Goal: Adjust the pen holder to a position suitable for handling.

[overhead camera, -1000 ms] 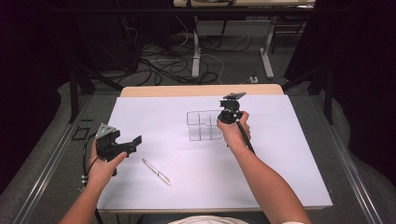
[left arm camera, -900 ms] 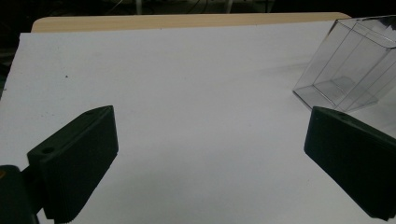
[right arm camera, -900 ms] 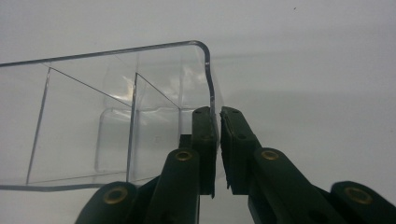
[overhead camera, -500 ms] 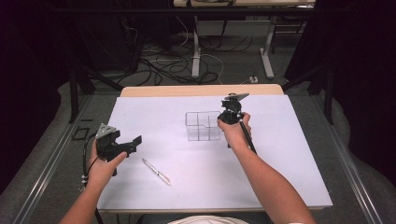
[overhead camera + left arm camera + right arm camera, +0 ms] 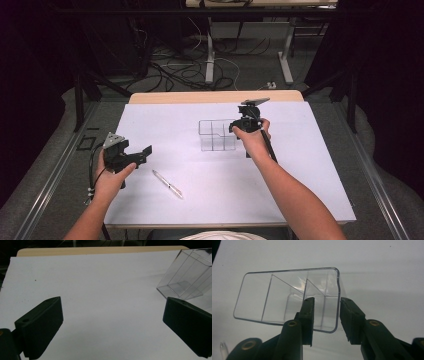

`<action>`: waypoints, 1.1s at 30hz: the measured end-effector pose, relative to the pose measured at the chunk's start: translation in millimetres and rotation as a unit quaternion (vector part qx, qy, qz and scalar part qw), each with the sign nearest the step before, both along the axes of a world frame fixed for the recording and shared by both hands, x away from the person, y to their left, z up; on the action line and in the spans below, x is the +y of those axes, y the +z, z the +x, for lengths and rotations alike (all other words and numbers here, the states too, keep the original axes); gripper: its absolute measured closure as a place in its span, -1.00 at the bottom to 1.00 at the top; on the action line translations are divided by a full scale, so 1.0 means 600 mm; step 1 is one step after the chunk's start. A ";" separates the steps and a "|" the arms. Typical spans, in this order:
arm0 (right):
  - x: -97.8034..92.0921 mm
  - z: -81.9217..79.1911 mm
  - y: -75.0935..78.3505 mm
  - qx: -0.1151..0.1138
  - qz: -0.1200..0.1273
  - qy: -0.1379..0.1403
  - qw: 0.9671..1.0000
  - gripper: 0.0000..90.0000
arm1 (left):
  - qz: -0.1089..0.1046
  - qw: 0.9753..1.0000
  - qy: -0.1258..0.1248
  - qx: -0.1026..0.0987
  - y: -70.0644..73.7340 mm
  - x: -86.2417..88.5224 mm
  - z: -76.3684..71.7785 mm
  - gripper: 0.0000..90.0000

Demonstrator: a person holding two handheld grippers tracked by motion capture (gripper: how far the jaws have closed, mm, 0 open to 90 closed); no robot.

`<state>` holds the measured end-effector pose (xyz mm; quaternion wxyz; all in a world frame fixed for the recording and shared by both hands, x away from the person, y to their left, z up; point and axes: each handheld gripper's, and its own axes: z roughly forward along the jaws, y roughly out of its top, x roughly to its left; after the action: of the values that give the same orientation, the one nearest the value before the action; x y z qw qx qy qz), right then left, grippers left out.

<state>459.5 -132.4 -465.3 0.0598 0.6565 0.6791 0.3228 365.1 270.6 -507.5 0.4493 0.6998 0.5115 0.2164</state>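
Note:
A clear plastic organizer box with several compartments stands on the white table cover at mid-table. My right gripper is at its right end, pointing down. In the right gripper view its jaws straddle the end wall of the box, one inside the end compartment and one outside, with a gap between them. My left gripper is held at the left, open wide and empty, with the box off to its upper right. A silver pen lies on the cover near the left gripper.
A strip of bare wooden tabletop shows along the far edge. Beyond it are desk legs and cables on the floor. Dark curtains close in both sides.
The right gripper has shifted slightly over the box's right end. The box, the pen and the left gripper have stayed where they were.

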 end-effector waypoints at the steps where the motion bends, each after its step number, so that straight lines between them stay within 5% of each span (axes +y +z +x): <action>1: 0.000 -0.001 0.002 -0.003 0.004 0.002 1.000 0.35 | 0.001 1.000 -0.001 0.001 0.000 0.001 0.000 -0.94; 16: 0.005 -0.027 0.026 -0.071 -0.011 0.054 0.996 -0.33 | -0.014 1.000 -0.001 0.012 -0.002 0.006 0.002 -0.94; 21: 0.009 -0.043 0.032 -0.116 -0.025 0.077 0.990 -0.52 | -0.011 1.000 -0.001 0.010 -0.002 0.007 0.002 -0.94; 28: 0.022 -0.062 0.028 -0.127 -0.029 0.118 0.984 -0.66 | -0.001 1.000 0.002 -0.002 -0.004 0.006 0.002 -0.95; 33: 0.040 -0.076 0.026 -0.139 -0.040 0.136 0.980 -0.70 | -0.013 1.000 0.013 -0.005 -0.003 0.011 0.002 -1.00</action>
<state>414.1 -108.4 -449.9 0.1360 0.5040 0.7593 0.3886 366.2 277.2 -509.4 0.4581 0.6863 0.5208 0.2189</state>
